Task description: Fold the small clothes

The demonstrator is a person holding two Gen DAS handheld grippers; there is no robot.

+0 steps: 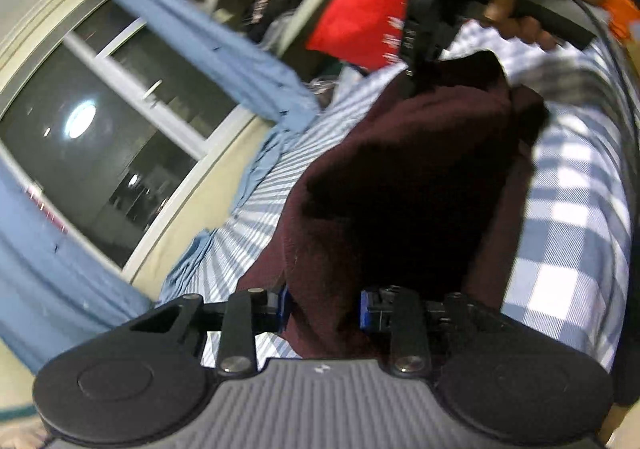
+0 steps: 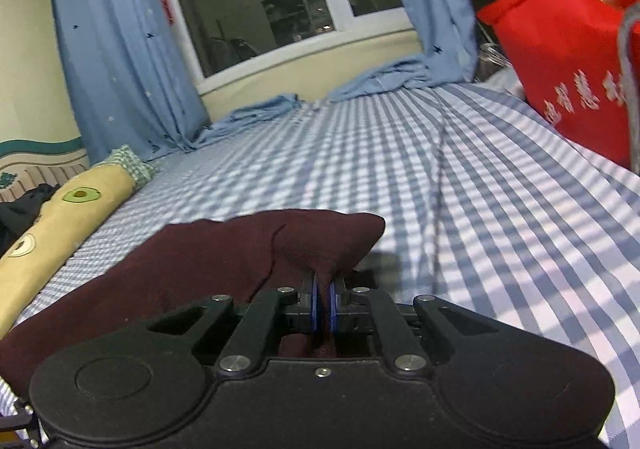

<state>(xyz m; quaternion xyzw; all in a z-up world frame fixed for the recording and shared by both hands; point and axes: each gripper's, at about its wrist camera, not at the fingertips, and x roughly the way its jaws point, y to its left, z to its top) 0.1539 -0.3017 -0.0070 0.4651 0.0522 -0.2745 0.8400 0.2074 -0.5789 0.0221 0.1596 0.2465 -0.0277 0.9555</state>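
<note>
A: So, how far along is the fold?

B: Barely begun. The maroon garment (image 2: 192, 261) lies bunched on the checked bedsheet (image 2: 500, 209), at nine o'clock of the right gripper (image 2: 325, 305), which is clamped on one corner.

A: And the left gripper (image 1: 322, 309)?

B: Cloth sits between its pads; whether they press, I cannot tell. Squaring and flattening remain

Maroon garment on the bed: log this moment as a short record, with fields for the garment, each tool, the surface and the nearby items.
garment: maroon cloth, bunched, lifted off the sheet at one corner
right tool: shut on a pinch of the cloth
left tool: cloth fills the gap between its blue pads; whether they press on it is unclear
surface: blue-and-white checked sheet
nearby: red bag at the right, yellow avocado-print roll at the left, blue curtains by the window
</note>
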